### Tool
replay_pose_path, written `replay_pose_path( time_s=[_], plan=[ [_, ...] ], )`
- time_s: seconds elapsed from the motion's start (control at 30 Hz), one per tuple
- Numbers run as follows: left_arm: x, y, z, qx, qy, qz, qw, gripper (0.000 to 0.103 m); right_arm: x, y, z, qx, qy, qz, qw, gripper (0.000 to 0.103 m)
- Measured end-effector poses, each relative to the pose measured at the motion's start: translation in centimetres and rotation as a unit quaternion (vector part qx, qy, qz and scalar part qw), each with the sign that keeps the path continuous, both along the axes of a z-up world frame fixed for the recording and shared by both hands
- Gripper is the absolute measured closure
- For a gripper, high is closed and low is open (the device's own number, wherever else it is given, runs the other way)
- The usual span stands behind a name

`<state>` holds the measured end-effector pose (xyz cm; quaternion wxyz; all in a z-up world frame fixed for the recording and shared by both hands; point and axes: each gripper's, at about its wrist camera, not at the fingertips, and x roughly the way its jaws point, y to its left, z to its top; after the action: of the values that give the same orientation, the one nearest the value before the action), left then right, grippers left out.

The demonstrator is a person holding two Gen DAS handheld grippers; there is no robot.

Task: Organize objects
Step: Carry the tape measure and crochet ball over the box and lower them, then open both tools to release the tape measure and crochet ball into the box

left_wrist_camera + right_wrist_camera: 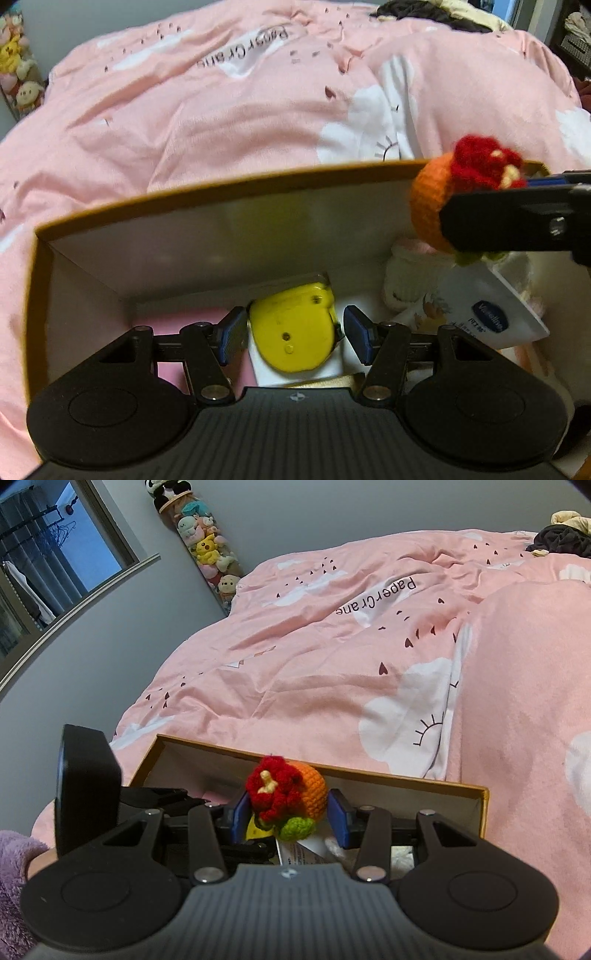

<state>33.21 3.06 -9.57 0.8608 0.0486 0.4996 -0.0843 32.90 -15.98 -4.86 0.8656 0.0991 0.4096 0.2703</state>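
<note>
An open cardboard box (221, 206) with a brown rim sits on a pink bed. In the left wrist view my left gripper (295, 332) is open inside the box, its blue pads on either side of a yellow plastic object (291, 328) with gaps on both sides. My right gripper (290, 812) is shut on a crocheted orange ball with a red flower (291, 794) and holds it over the box rim (369, 775). The toy also shows at the right of the left wrist view (443, 192).
In the box lie a white Vaseline tube (491, 317), a white knitted item (402, 280) and a pink flat thing (173, 321). The pink duvet (332, 664) spreads beyond. A column of plush toys (207, 550) stands by the wall. Dark clothes (561, 541) lie far back.
</note>
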Motion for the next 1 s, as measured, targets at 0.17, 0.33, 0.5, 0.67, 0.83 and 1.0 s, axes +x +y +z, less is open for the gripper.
replay_pose_path(
  time_s=[0.17,0.33,0.5,0.67,0.83,1.0],
  plan=[
    [-0.9,0.2,1.5,0.008,-0.022,0.006,0.9997,0.035,-0.3,0.4,0.2,-0.014,-0.004,0.000,1.000,0.056],
    [-3.2,1.4,4.2,-0.010,-0.055,0.031,0.9979,0.035,-0.7,0.8,0.9,-0.025,-0.015,0.008,1.000,0.056],
    [-5.7,1.9,6.5,-0.012,-0.075,0.045,0.9961,0.035,-0.6,1.7,1.3,-0.045,-0.012,0.015,0.999,0.056],
    [-7.8,3.4,7.5,-0.072,-0.062,0.084,0.9919,0.035,-0.1,2.6,0.9,-0.058,0.000,0.014,0.998,0.056],
    [-9.6,3.7,7.6,-0.093,-0.057,0.095,0.9895,0.035,0.7,3.0,0.0,-0.080,0.015,-0.001,0.997,0.053],
    [-11.4,3.8,7.8,-0.114,-0.049,0.110,0.9862,0.035,0.7,2.6,0.0,-0.076,0.018,-0.014,0.997,0.052]
  ],
)
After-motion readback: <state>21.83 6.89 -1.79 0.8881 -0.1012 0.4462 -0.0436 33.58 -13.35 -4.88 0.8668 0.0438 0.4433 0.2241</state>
